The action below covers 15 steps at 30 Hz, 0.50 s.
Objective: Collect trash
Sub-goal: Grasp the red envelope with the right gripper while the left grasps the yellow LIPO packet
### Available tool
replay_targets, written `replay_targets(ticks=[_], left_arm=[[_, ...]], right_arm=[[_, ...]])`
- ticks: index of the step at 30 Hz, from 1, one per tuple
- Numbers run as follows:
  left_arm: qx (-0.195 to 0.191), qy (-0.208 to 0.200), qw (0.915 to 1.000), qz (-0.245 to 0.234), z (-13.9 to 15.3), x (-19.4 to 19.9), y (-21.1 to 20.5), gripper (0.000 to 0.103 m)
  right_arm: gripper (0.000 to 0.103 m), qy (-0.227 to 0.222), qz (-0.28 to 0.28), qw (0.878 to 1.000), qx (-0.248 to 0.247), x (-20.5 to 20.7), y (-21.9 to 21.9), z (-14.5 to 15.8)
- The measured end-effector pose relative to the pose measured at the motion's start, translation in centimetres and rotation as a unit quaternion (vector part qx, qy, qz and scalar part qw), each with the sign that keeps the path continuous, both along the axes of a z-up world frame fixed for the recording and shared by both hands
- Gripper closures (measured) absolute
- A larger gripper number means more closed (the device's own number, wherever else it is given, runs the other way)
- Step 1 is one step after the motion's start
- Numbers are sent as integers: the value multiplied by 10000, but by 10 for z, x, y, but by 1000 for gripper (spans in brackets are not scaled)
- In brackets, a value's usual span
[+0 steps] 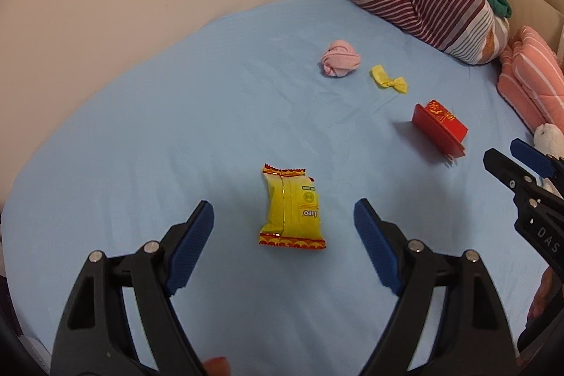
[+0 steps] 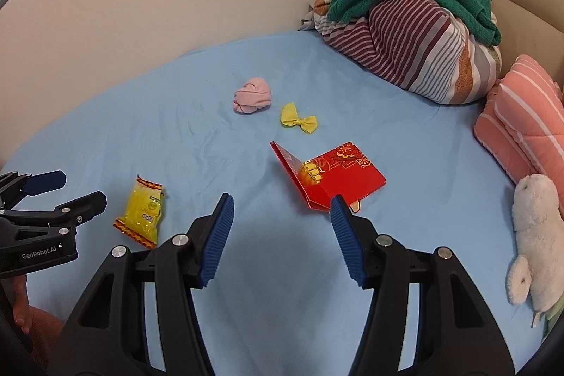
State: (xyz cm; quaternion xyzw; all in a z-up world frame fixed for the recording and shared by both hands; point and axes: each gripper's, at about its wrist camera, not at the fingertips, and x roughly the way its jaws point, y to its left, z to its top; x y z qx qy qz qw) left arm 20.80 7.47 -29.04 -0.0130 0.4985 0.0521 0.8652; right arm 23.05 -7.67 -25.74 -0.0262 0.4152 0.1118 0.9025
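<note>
Open left gripper (image 1: 283, 217) jaws frame yellow snack wrapper (image 1: 290, 208) lying flat below.

Plush toy (image 1: 548, 136) partly behind tongs

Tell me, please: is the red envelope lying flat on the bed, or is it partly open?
Partly open. In the right wrist view the red envelope lies on the blue sheet with one flap raised at an angle, not flat.

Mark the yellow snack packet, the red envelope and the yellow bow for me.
yellow snack packet (image 1: 290, 210), left wrist view, middle of packet.
red envelope (image 2: 338, 178), right wrist view, printed front.
yellow bow (image 2: 299, 119), right wrist view, centre knot.
</note>
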Motion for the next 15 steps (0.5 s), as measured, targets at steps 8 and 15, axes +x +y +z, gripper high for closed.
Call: replay_targets(ticks=[8,15], left_arm=[[109,513,9986,-38,-64,34,-1,21],[145,744,9968,-238,-90,43,-9,31]], right_arm=[[48,223,-64,9993,-276,42,5,-44],[71,548,-96,9978,-350,61,1,-77]])
